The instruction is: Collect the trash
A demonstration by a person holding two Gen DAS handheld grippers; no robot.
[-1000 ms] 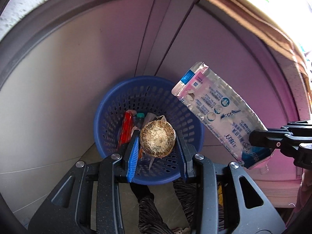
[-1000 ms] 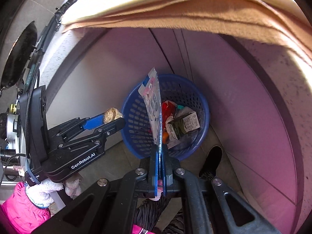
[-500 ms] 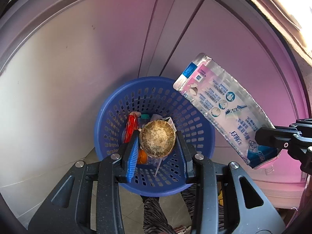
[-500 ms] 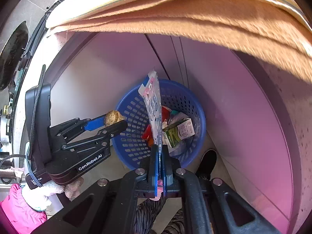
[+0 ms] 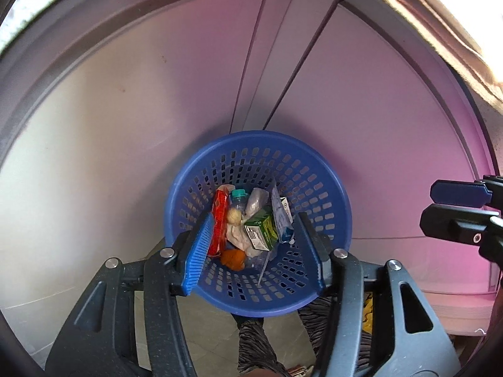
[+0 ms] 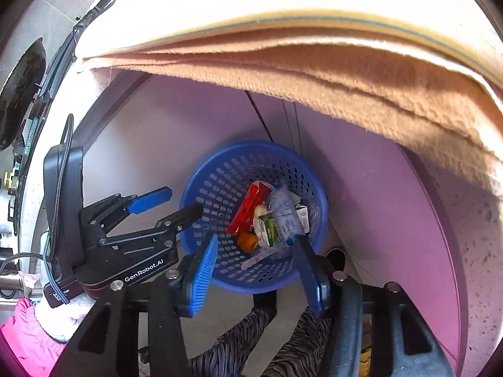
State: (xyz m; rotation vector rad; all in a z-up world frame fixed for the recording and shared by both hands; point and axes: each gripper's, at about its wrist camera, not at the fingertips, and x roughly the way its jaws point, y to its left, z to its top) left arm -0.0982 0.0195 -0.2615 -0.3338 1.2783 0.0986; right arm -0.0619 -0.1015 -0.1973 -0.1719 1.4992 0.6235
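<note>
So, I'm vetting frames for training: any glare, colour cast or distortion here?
Left wrist view: fisheye bends the cabinet panels, a pink cast tints them, the top right corner is blown out; blue basket sharp. Right wrist view: the cloth above is overexposed and shades the cabinet; same pink cast.

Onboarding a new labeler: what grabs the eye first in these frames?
The blue basket on the floor against the cabinet, littered with a red wrapper and a green carton. Both hand-held grippers, left and right, hang open above it. A tan cloth drapes overhead.
</note>
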